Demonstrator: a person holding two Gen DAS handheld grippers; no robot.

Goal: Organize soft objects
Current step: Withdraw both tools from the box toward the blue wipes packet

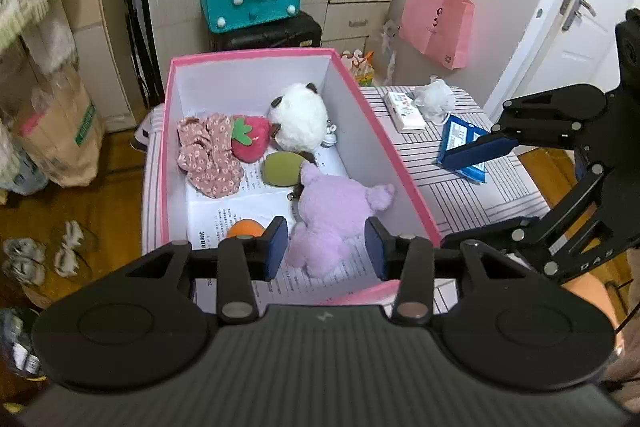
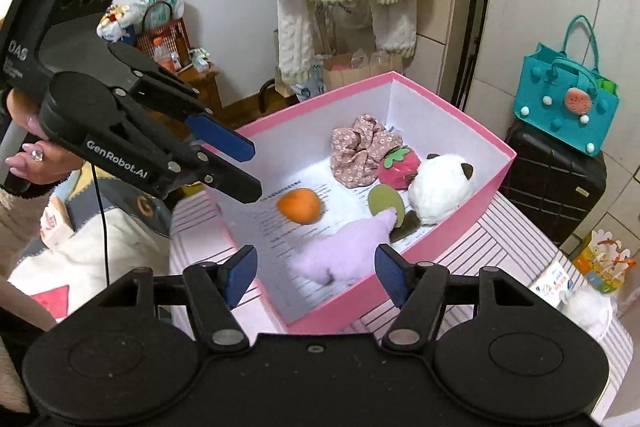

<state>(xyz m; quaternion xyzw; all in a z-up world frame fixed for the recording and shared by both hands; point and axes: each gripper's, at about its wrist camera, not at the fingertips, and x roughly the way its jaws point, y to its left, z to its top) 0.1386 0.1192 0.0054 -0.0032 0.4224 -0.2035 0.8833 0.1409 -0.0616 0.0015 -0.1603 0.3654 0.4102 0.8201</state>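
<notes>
Left wrist view: looked down into pink box (image 1: pixel 256 57), standing on striped tabletop (image 1: pixel 460 187).
Pink box: held all the visible soft toys; printed paper lined its floor.
White panda plush (image 1: pixel 298 117): lay at the far end, touching strawberry plush (image 1: pixel 250 137).
Purple plush (image 1: pixel 332 223): lay on the paper near the closest wall, framed between the left pads.
Floral scrunchie (image 1: pixel 208 155): lay beside the strawberry, on the left-hand side.
Green plush (image 1: pixel 282 167): sat between panda and purple plush.
Orange plush (image 1: pixel 246 227): partly hidden behind one left pad; seen whole, alone on the paper, in the right wrist view.
Left gripper (image 1: pixel 327 247): fingers spread, grasping nothing, hovering just over the near rim.
Right gripper (image 2: pixel 316 275): fingers likewise released and empty, poised outside the box's corner.
Step in hand, judged: toys apparently gathered; tidying or withdrawal probably remaining.
Doing it well: lifted straight up before swinging sideways; kept pads above the pink rim to avoid tipping the light box.
Edges: walls stood tall on every side; near rim closest to left fingers.
Open room: bare paper around the orange plush; striped top on the right partly taken by blue packet (image 1: pixel 460 147) and tissue pack (image 1: pixel 404 111).
</notes>
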